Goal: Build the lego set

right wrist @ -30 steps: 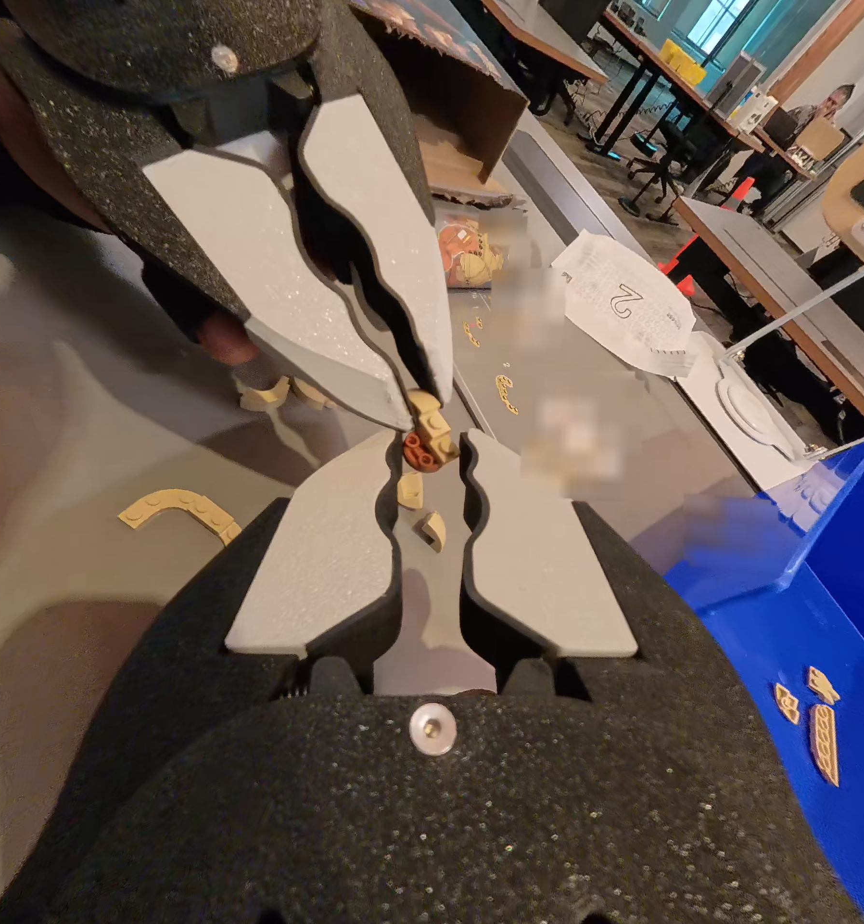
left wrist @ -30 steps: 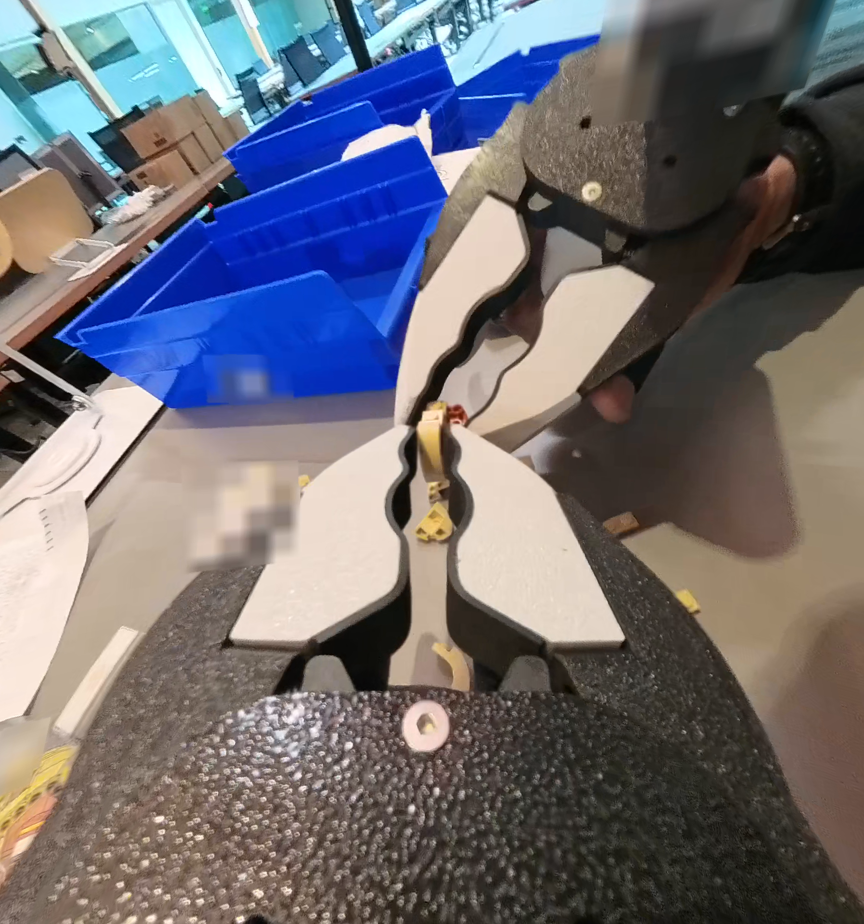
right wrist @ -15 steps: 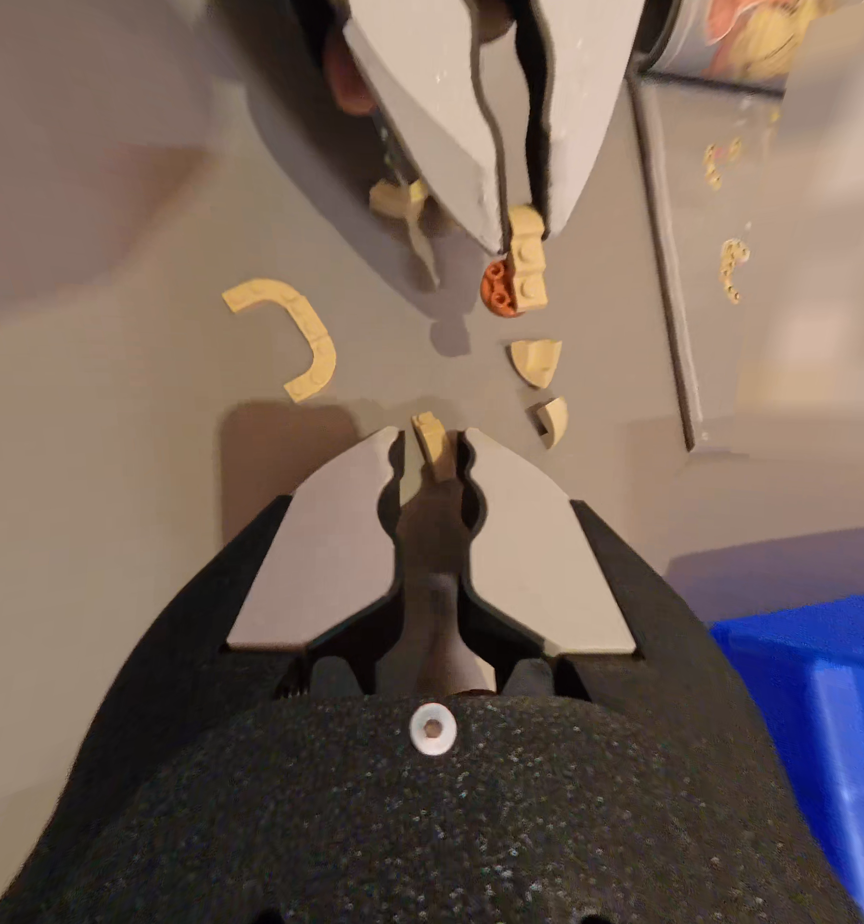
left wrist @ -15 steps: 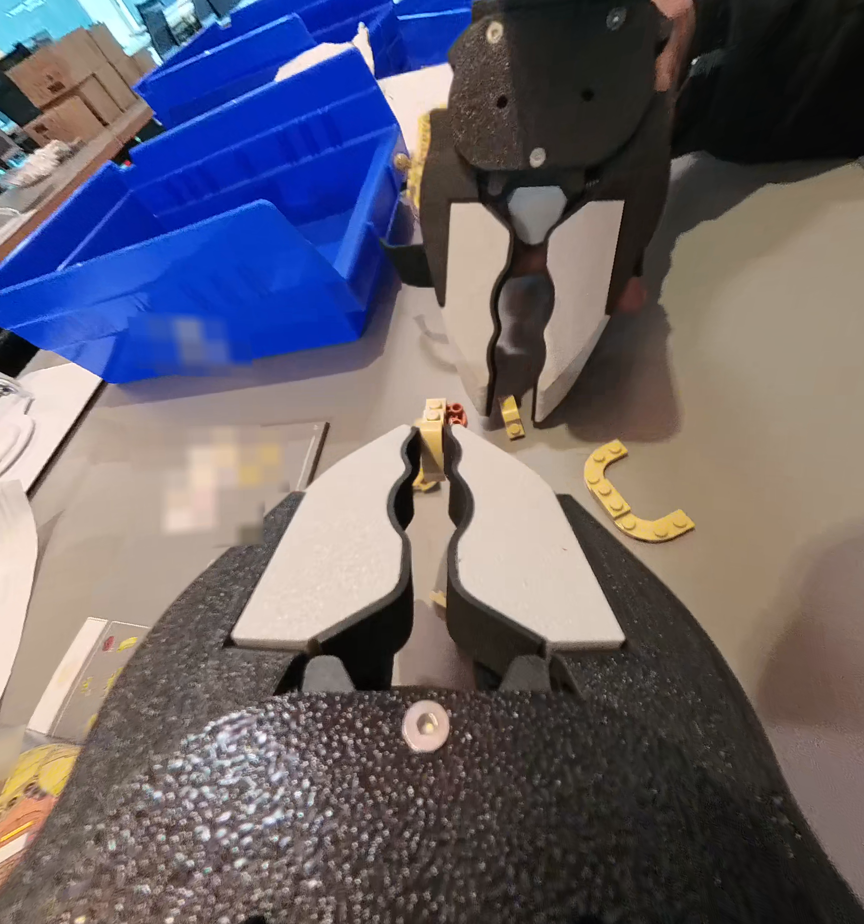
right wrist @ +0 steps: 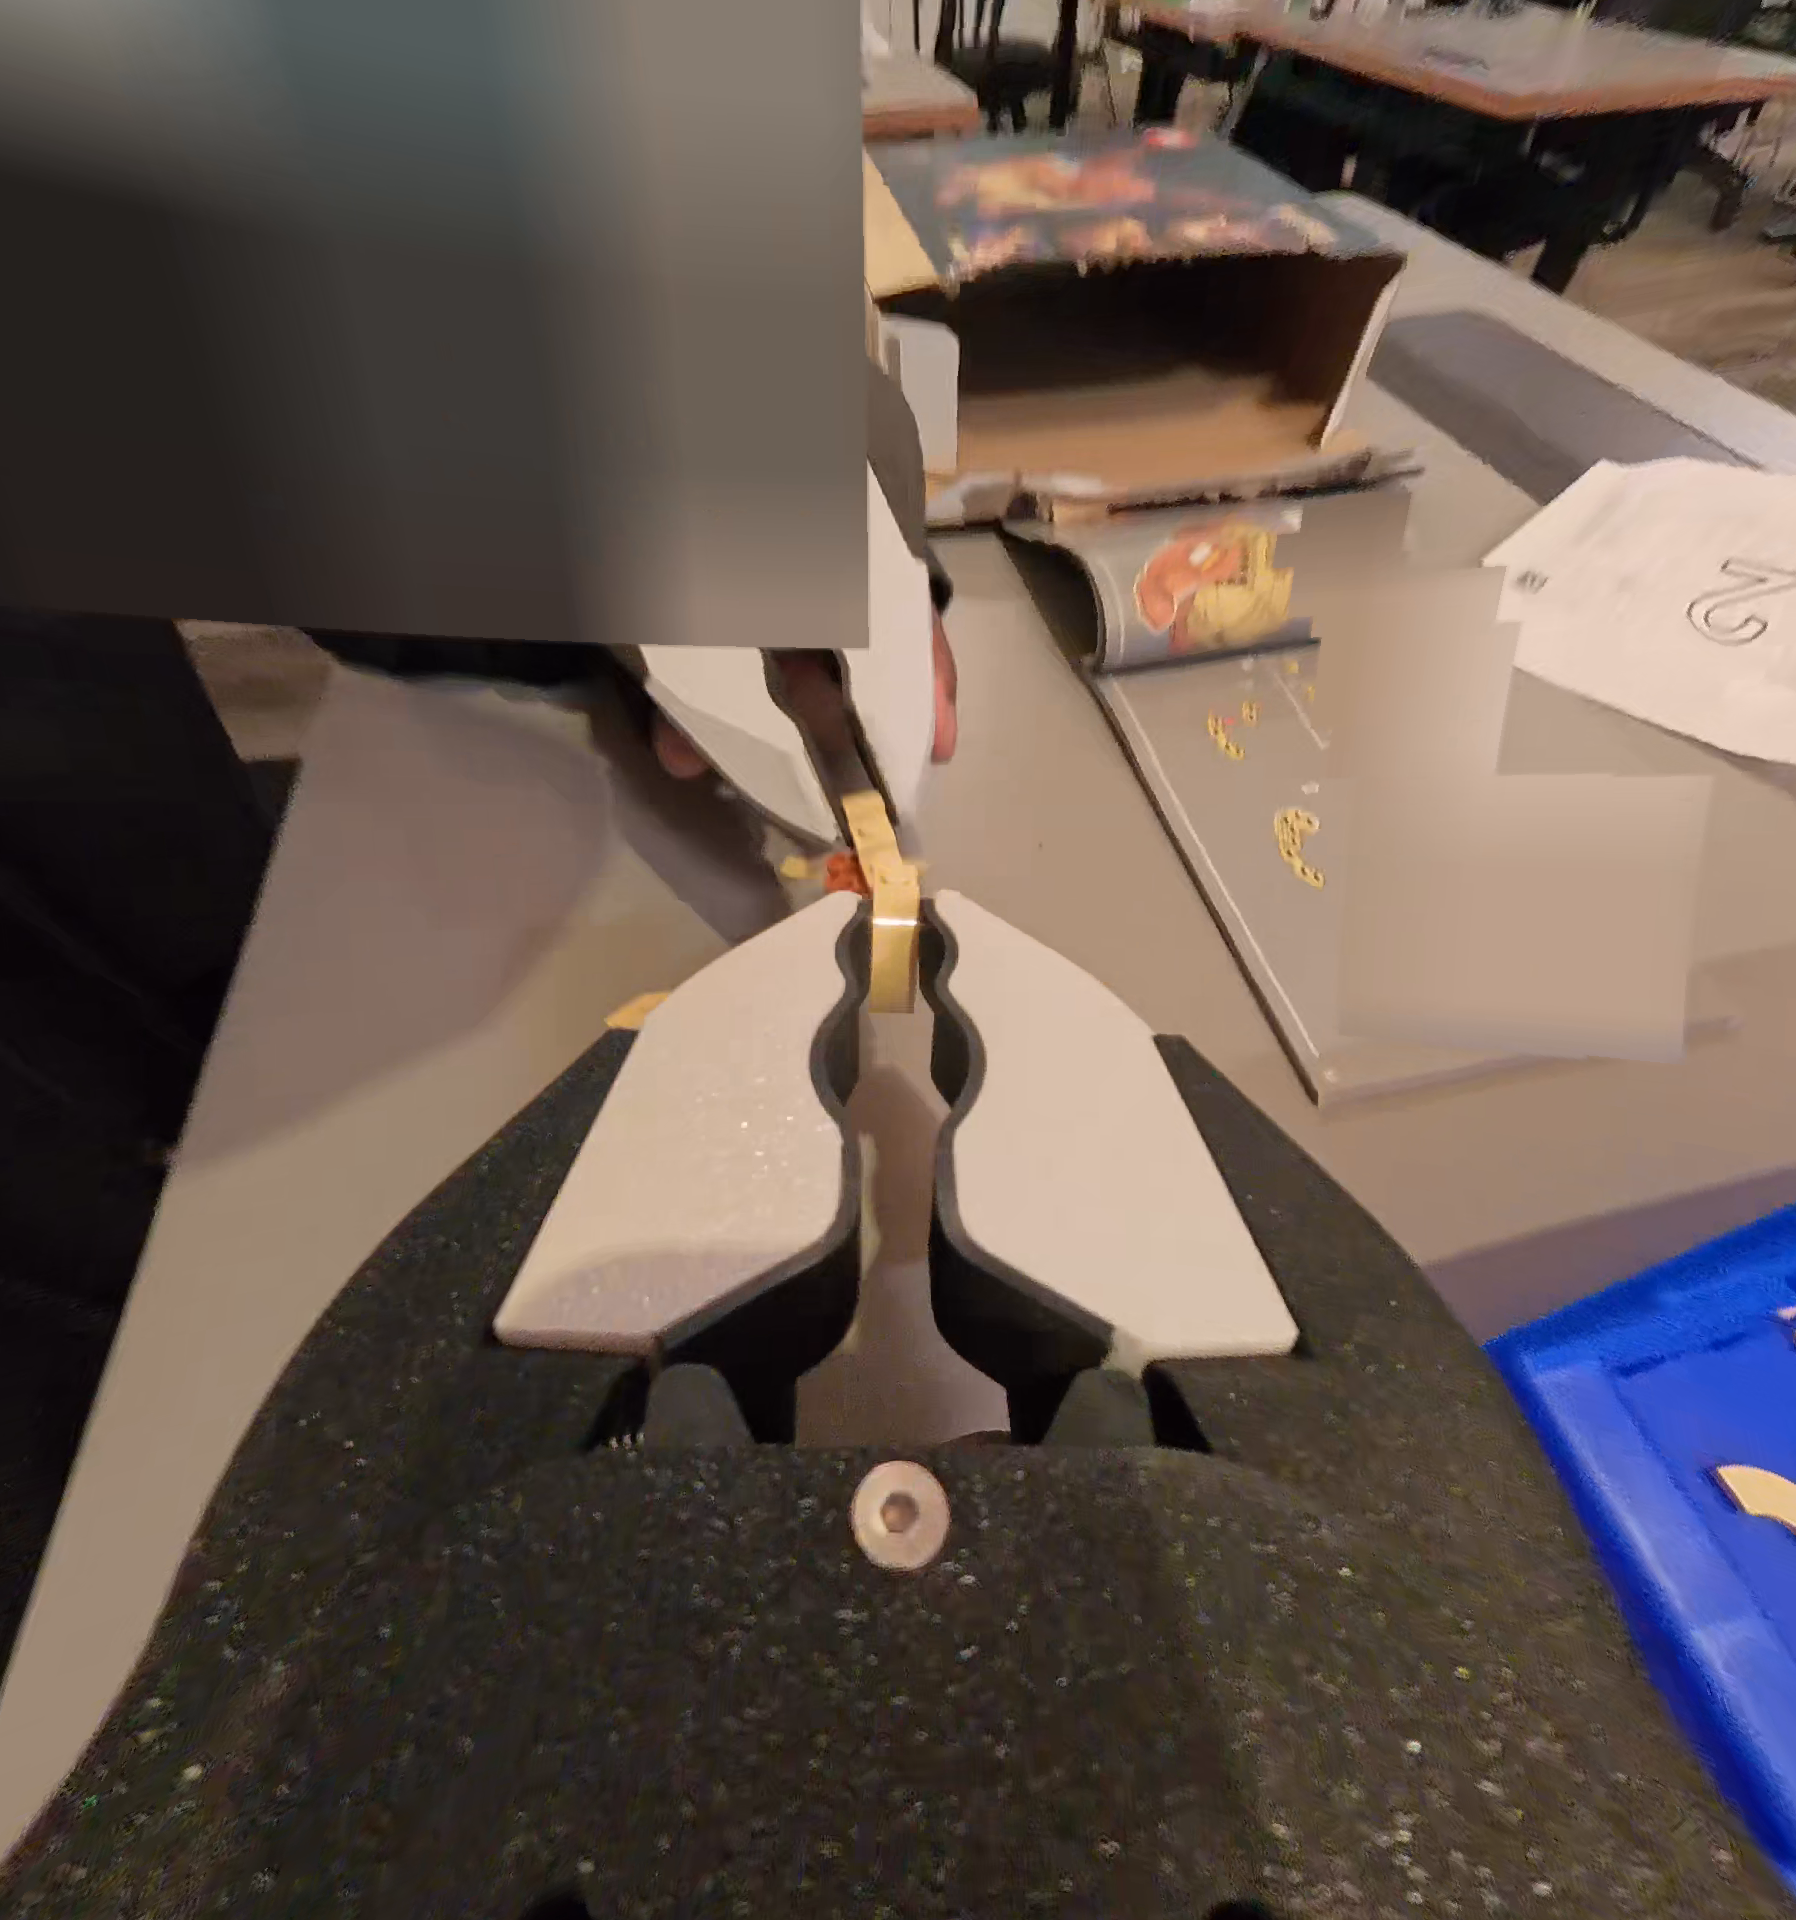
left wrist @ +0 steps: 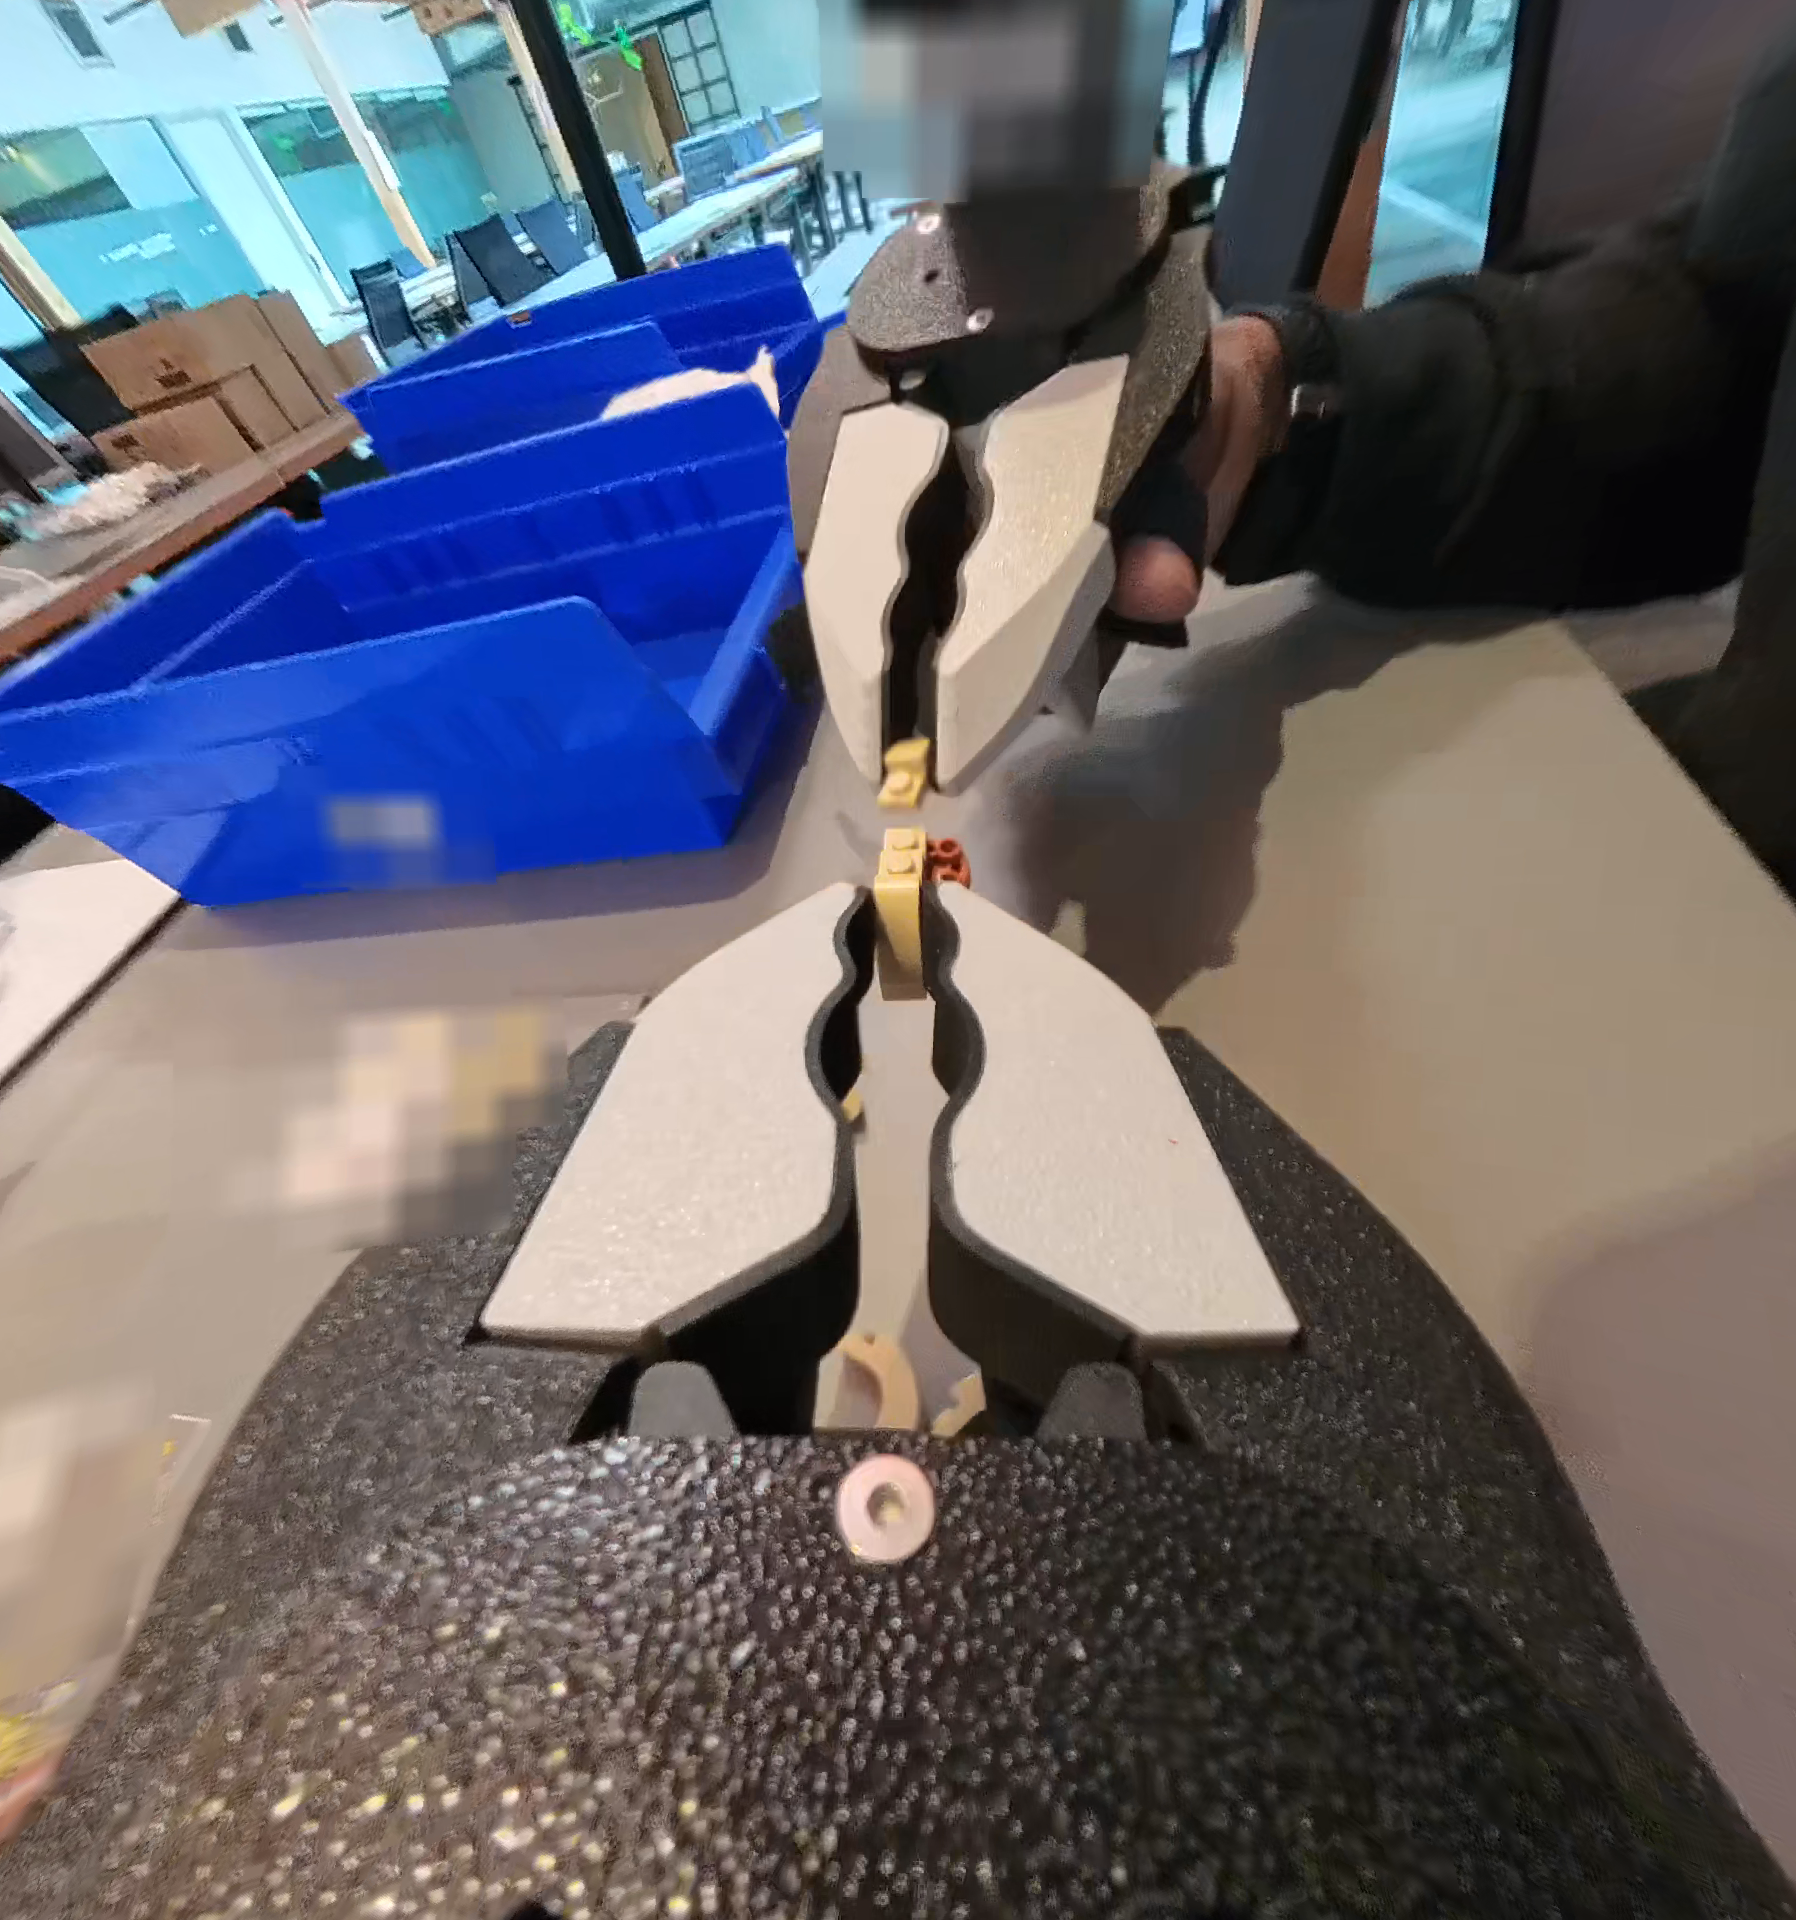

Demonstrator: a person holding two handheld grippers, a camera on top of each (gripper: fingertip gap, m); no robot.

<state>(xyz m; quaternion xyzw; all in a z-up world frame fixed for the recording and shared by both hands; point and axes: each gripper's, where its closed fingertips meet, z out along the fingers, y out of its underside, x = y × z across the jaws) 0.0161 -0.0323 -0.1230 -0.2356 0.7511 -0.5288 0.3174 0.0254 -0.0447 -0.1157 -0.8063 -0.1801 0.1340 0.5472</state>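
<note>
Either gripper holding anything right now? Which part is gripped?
Left gripper pinches a tan brick assembly with a reddish-brown piece by its rear end. Right gripper pinches a small tan brick by its flat sides.

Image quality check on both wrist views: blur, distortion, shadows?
Left wrist view: held tan brick sharp, blue bins and edges smeared, wide-angle bowing, soft shadow under the right tongs. Right wrist view: motion blur on the cardboard box and background tables; table evenly lit.

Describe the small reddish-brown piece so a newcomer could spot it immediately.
Start at the big blue bin, then look right to the left gripper over the grey table. It clamps a tan brick assembly; the reddish-brown piece clings to its right side, the only non-tan part there.
</note>
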